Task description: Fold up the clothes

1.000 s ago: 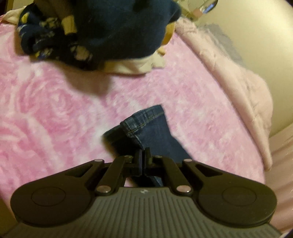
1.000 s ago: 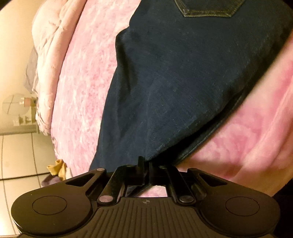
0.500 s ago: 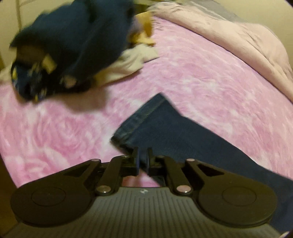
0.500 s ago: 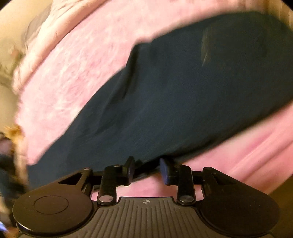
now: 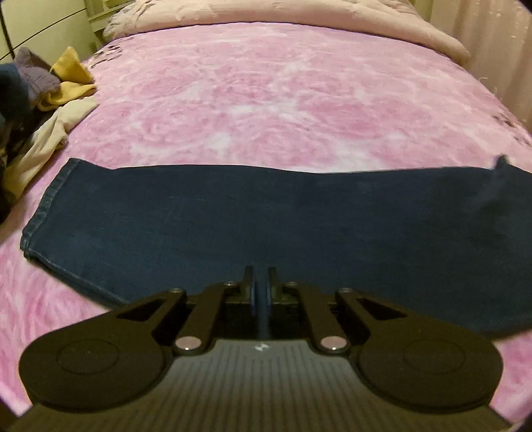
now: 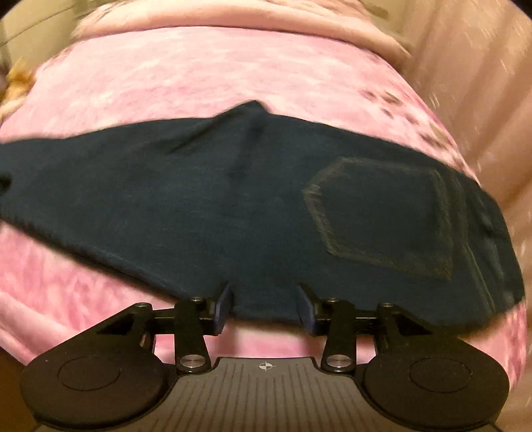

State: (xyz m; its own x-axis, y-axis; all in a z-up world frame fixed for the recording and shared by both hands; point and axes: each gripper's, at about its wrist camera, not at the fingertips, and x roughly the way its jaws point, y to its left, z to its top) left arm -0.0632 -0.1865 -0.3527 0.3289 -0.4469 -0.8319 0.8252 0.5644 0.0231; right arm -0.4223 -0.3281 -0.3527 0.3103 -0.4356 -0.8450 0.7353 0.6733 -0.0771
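Dark blue jeans lie flat across the pink blanket, folded leg on leg, hem at the left and seat at the right. My left gripper is shut on the near edge of the jeans leg. In the right wrist view the jeans show the back pocket at the right. My right gripper is open, its blue pads either side of the near edge of the jeans' seat, holding nothing.
A heap of other clothes, yellow, cream, purple and navy, lies at the bed's left side. A pale pink quilt is bunched along the far edge. A curtain hangs at the right.
The jeans went from hanging in both grippers to lying spread flat on the blanket. My right gripper opened and let go. Both views swung round to face across the bed.
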